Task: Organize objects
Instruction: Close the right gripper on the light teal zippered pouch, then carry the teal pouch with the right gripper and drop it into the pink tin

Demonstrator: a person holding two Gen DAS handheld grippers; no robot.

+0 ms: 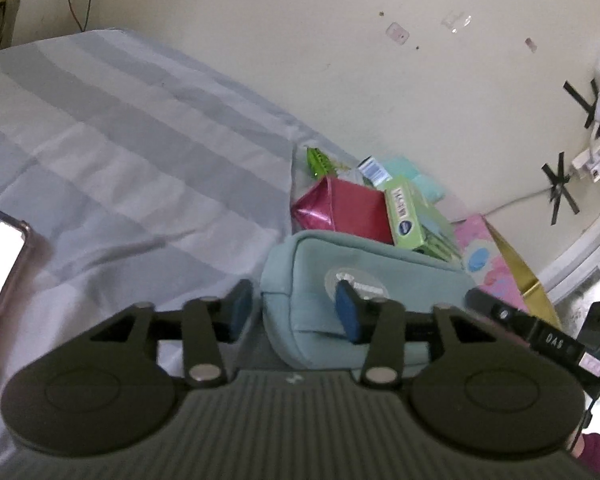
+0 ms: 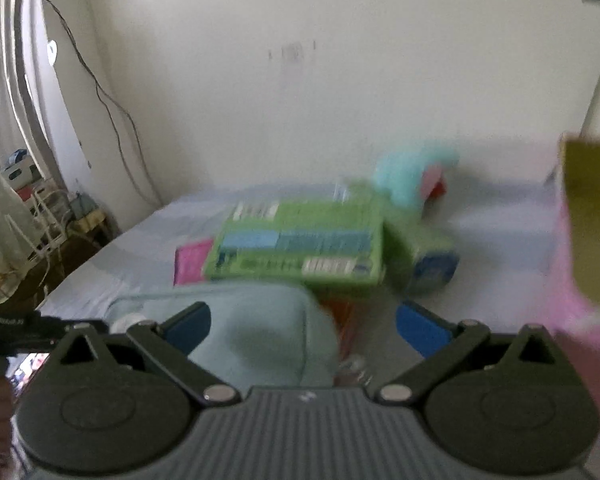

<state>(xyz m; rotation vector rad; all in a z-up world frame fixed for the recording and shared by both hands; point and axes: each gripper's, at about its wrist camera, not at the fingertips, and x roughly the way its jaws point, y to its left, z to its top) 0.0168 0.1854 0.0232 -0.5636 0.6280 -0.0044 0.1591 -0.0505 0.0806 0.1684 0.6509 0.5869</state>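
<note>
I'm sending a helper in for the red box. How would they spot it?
Go to the bed with the grey striped sheet, then the pile at its wall end. Behind the teal pouch sits the red box, left of a green box. It's the only shiny, foil-red one.

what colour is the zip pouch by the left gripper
Pale teal pouch, clearest in the left wrist view.

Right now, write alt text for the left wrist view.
The left gripper straddles the corner of a pale teal pouch on a grey striped bedsheet. Behind the pouch, a red box and a green box sit near a cream wall.
</note>
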